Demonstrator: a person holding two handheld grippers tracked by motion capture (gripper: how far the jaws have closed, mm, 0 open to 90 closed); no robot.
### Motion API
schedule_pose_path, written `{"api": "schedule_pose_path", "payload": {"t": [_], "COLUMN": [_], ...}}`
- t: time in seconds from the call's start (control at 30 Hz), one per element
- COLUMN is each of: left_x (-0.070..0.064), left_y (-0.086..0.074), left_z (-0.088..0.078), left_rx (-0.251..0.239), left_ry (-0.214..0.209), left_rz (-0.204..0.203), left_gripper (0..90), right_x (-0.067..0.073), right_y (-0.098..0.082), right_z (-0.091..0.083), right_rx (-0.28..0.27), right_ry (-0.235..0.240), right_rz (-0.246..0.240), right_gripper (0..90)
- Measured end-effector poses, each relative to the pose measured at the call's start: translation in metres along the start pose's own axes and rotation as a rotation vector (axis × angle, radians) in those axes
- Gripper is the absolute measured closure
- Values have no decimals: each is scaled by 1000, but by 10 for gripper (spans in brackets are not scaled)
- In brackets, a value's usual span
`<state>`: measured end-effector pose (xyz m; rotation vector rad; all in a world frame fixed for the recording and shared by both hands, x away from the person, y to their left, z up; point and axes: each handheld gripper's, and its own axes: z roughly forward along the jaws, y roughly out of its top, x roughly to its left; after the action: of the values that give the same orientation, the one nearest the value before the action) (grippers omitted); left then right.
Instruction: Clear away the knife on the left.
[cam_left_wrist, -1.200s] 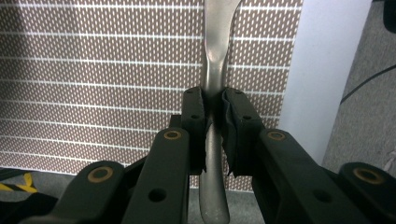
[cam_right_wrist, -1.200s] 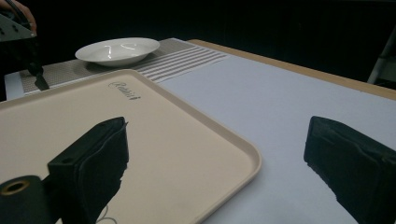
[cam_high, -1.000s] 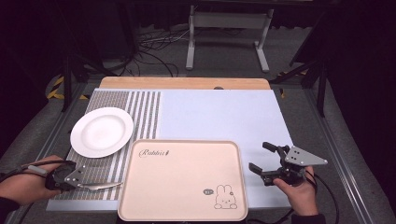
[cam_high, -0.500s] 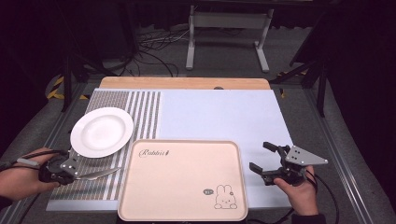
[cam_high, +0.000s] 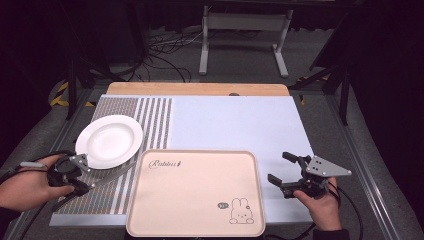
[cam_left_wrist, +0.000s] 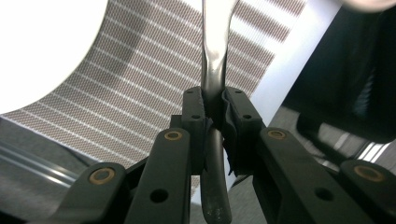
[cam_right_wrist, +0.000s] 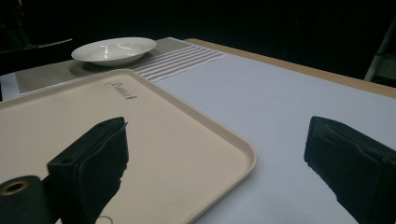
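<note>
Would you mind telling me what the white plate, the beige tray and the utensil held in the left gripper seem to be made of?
White plate: probably glazed ceramic, as its bowl shows glossy highlights. Beige tray: likely matte plastic, with a smooth moulded rim and printed rabbit. Utensil in the left gripper: polished metal by its mirror-like sheen.

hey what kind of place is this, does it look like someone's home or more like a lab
More like a lab or recording studio staged as a dining setup: dark surroundings, loose cables on the floor, a metal stand behind the table. On it, a white plate, a rabbit-print tray, and a person's handheld left gripper clamping a utensil.
</note>
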<state>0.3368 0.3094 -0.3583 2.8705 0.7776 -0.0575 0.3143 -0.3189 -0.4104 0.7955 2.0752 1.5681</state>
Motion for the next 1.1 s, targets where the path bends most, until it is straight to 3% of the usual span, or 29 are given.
{"api": "schedule_pose_path", "payload": {"t": [0.17,0.3,0.37,0.77,1.1], "left_x": [0,-4,-9,-22,-37], "left_y": [7,14,20,46,74], "left_z": [-6,-6,-5,-4,8], "left_rx": [-59,-69,-90,-135,-156], "left_ry": [-61,-77,-107,-144,-178], "left_rz": [-81,-96,-122,-140,-126], "left_gripper": [798,798,798,798,797], "right_x": [-1,-2,-3,-4,-4], "right_y": [0,1,0,-1,-2], "right_z": [0,1,0,-2,-4], "right_rx": [2,7,8,7,8], "right_ry": [-1,0,0,-4,-7], "right_rz": [-1,-5,-3,-2,0], "right_gripper": [68,68,68,69,69]}}
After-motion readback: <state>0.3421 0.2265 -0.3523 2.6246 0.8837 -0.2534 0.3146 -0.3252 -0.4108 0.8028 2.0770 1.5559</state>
